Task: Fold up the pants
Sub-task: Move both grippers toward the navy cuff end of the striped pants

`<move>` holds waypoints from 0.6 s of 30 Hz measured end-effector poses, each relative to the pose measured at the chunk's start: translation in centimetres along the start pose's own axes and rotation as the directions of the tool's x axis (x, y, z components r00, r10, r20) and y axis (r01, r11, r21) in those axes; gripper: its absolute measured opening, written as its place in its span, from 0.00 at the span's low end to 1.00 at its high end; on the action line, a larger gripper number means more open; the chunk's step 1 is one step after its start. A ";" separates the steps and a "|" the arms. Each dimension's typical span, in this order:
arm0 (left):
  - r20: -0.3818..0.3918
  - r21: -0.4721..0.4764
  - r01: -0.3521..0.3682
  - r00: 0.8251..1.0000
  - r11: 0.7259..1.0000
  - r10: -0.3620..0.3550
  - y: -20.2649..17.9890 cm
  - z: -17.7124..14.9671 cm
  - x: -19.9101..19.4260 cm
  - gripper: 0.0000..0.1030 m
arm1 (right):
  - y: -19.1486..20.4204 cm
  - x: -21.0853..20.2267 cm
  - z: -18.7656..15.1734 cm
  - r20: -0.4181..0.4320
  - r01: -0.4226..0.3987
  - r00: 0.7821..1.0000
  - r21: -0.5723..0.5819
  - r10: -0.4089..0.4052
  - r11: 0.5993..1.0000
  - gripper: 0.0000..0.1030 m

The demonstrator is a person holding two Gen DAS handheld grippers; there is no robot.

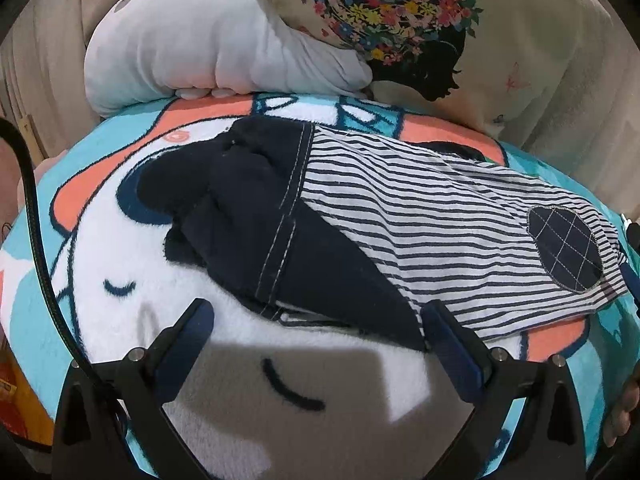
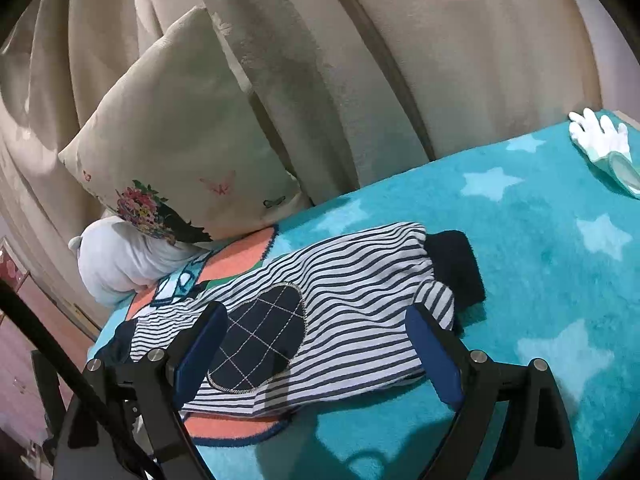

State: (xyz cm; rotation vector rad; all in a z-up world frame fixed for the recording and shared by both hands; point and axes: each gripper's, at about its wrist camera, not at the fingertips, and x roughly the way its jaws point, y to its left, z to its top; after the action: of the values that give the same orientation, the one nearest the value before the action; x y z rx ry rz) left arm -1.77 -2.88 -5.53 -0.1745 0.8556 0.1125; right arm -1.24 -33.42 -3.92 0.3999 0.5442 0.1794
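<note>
The pants [image 1: 420, 216], striped with a navy waistband and a quilted navy knee patch [image 1: 566, 250], lie flat on a bright blanket [image 1: 120, 264], the legs stacked one on the other. The left gripper [image 1: 316, 328] hovers at the waistband end, jaws wide open and holding nothing. The right gripper [image 2: 316, 332] sits over the knee patch [image 2: 256, 340], jaws also spread wide and empty. A floral pillow [image 1: 400, 12] and a white plush [image 1: 208, 48] rest behind.

One pants [image 1: 360, 216], one blanket [image 1: 120, 280], two pillows [image 1: 208, 52] [image 1: 520, 60], one glove [image 2: 600, 140].
</note>
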 end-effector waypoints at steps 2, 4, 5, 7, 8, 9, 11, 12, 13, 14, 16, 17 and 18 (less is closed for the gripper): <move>0.012 -0.003 0.005 1.000 1.000 -0.005 0.0 -0.2 0.1 1.00 | -0.2 0.3 0.0 -0.008 -0.002 1.000 0.003 0.002 1.000 0.91; 0.016 -0.001 0.005 1.000 1.000 -0.005 0.0 -0.2 0.3 1.00 | -0.3 0.4 -0.2 -0.009 0.005 1.000 0.005 -0.005 1.000 0.91; 0.018 0.001 0.008 1.000 1.000 -0.008 0.0 -0.3 0.3 1.00 | -0.3 0.4 -0.2 -0.008 0.008 1.000 0.006 -0.008 1.000 0.91; 0.027 0.008 0.016 1.000 1.000 -0.017 -0.1 -0.6 0.2 1.00 | -0.4 0.4 -0.3 -0.007 0.021 1.000 0.009 -0.021 1.000 0.91; 0.024 0.028 0.026 0.999 0.999 -0.027 -0.1 -0.6 -0.1 0.96 | -0.3 0.4 -0.3 -0.006 0.036 0.999 0.010 -0.036 0.999 0.91; 0.035 0.042 0.040 0.999 0.998 -0.042 0.2 -0.6 -0.8 0.89 | -0.3 0.5 -0.3 -0.007 0.041 0.999 0.008 -0.041 0.999 0.91; 0.089 0.032 0.079 0.993 0.996 -0.081 1.3 -0.7 -3.7 0.71 | -0.2 0.2 -0.4 0.006 0.055 0.998 0.005 -0.055 0.998 0.91; 0.137 0.018 0.098 0.986 0.995 -0.100 2.2 -0.6 -5.5 0.71 | -0.2 -0.1 -0.4 0.018 0.063 0.998 0.005 -0.064 0.998 0.91; 0.180 0.008 0.099 0.979 0.995 -0.098 3.1 -0.5 -7.1 0.72 | -0.1 -0.5 -0.4 0.025 0.076 0.997 -0.003 -0.076 0.997 0.91; 0.218 0.002 0.082 0.973 0.997 -0.081 4.0 -0.3 -8.6 0.77 | 0.6 -1.5 -0.5 0.034 0.116 0.993 -0.046 -0.115 0.992 0.90; 0.286 -0.004 0.039 0.957 0.999 -0.036 6.0 0.0 -11.2 0.84 | 1.9 -4.3 -1.1 0.142 0.174 0.978 -0.129 -0.155 0.976 0.88; 0.304 -0.002 0.028 0.952 1.000 -0.026 7.0 0.4 -12.0 0.84 | 3.0 -6.4 -1.4 0.234 0.217 0.957 -0.188 -0.171 0.958 0.88; 0.305 0.003 0.026 0.952 1.000 -0.026 7.6 0.8 -12.3 0.84 | 3.4 -7.3 -1.5 0.265 0.226 0.950 -0.219 -0.165 0.949 0.89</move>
State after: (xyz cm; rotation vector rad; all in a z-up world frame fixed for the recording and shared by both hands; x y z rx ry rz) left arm -10.50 4.38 3.50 -0.1643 0.5445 0.1118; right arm -8.36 -31.80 -0.26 0.1195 0.3106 0.0028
